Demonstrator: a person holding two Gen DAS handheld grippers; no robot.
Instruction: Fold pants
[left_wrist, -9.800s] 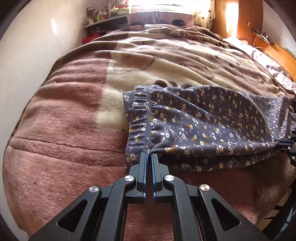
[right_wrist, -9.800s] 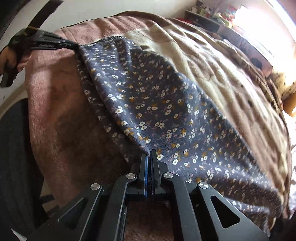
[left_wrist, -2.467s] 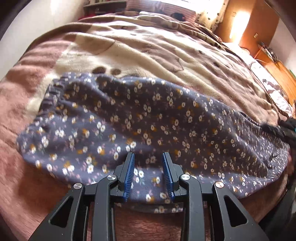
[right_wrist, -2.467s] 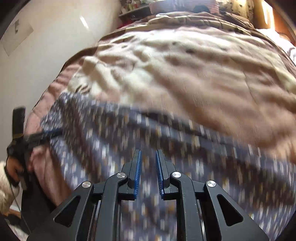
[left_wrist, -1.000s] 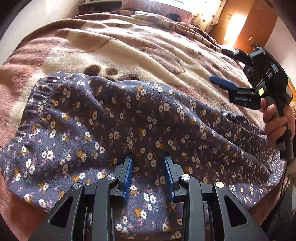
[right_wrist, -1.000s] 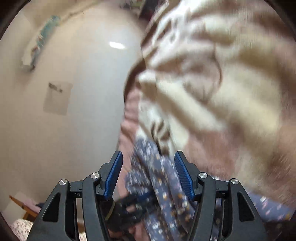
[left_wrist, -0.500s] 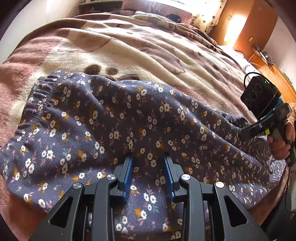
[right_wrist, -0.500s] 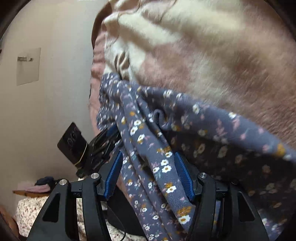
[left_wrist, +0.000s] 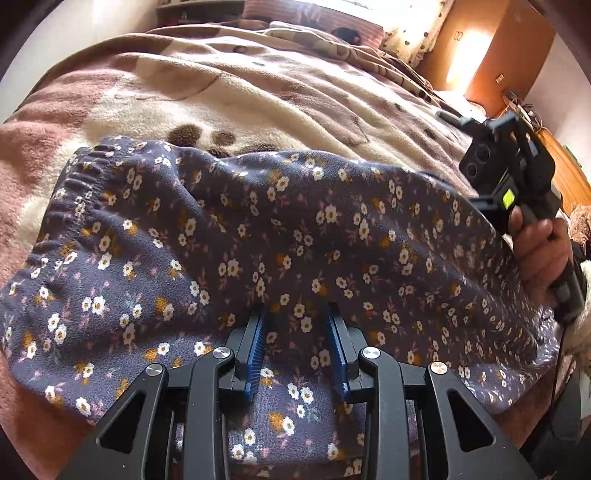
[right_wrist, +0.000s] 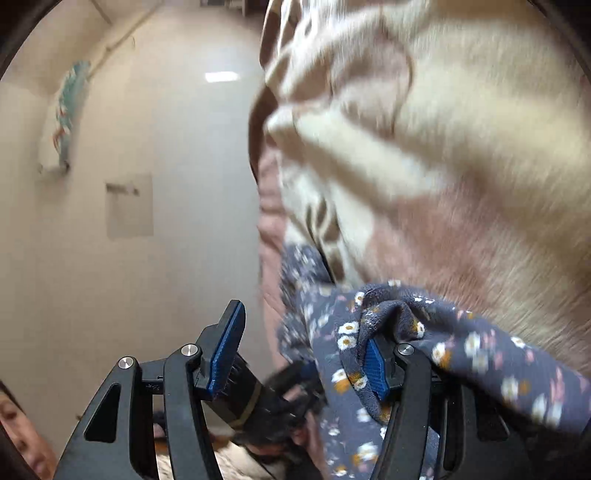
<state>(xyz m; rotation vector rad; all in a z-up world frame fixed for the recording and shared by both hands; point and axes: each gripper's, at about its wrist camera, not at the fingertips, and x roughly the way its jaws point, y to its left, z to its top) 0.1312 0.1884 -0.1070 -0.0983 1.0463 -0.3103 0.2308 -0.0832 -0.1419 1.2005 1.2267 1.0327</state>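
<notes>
The dark blue floral pants (left_wrist: 258, 240) lie folded lengthwise across the blanket, elastic waistband at the left. My left gripper (left_wrist: 297, 314) is open, its fingers resting on the near edge of the pants at mid-length, holding nothing. My right gripper (right_wrist: 306, 343) is open wide and tilted at the leg end; the cloth (right_wrist: 406, 332) drapes over its right finger and its left finger is bare. It also shows in the left wrist view (left_wrist: 513, 184), hand-held at the right end of the pants.
The pink and cream fleece blanket (left_wrist: 258, 92) covers the bed. Pillows (left_wrist: 314, 18) lie at the far end. A wooden cabinet (left_wrist: 498, 48) stands at the back right. A pale wall (right_wrist: 129, 184) runs beside the bed.
The pants were laid down flat and both grippers let go and opened. In the last second the right gripper swung around at the leg end, and cloth now hangs over its right finger.
</notes>
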